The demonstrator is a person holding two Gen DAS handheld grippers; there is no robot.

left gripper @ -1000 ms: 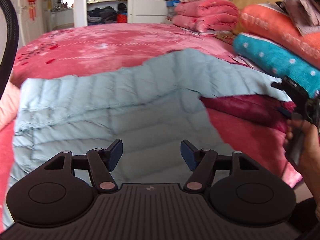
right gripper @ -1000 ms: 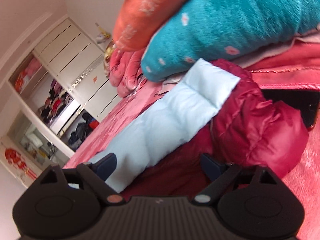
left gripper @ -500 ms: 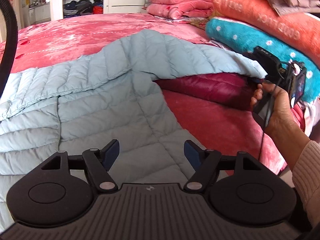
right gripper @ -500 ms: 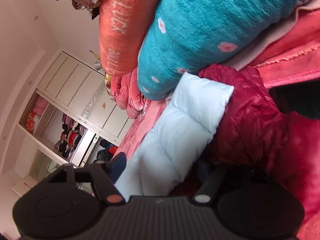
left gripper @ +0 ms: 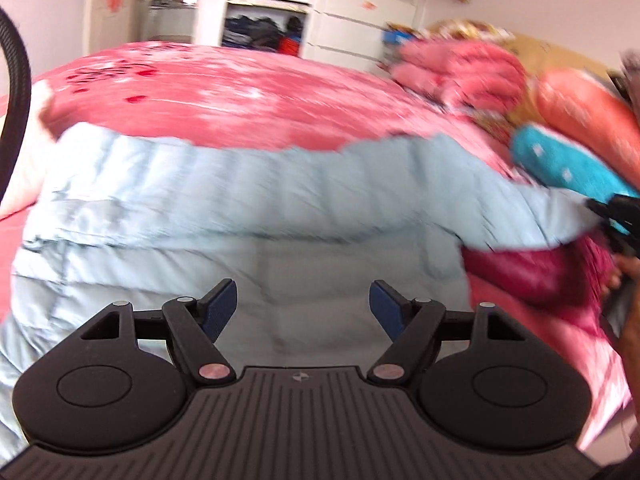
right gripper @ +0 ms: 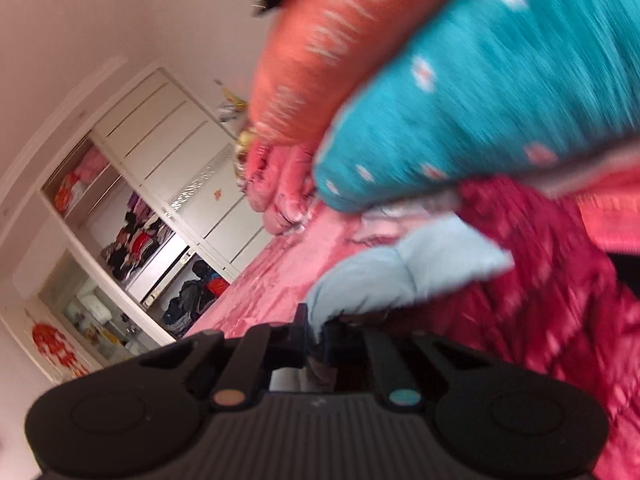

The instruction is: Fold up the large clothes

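A light blue quilted down jacket (left gripper: 256, 208) lies spread on the pink bed (left gripper: 224, 92), its dark red lining (left gripper: 520, 272) showing at the right. My left gripper (left gripper: 300, 306) is open and empty, just above the jacket's middle. My right gripper (right gripper: 316, 340) is shut on the jacket's light blue sleeve end (right gripper: 384, 276), beside the red lining (right gripper: 540, 292). In the left wrist view the right gripper (left gripper: 616, 216) sits at the far right edge, at the sleeve tip.
Folded blankets, teal (left gripper: 560, 164) and orange (left gripper: 588, 112), are stacked at the bed's right side, with pink quilts (left gripper: 460, 68) behind. White wardrobes (left gripper: 360, 16) stand past the bed. A black cable (left gripper: 20, 64) hangs at left.
My right gripper has closed on the light blue sleeve end. The left gripper has swung back left and stays open over the jacket.
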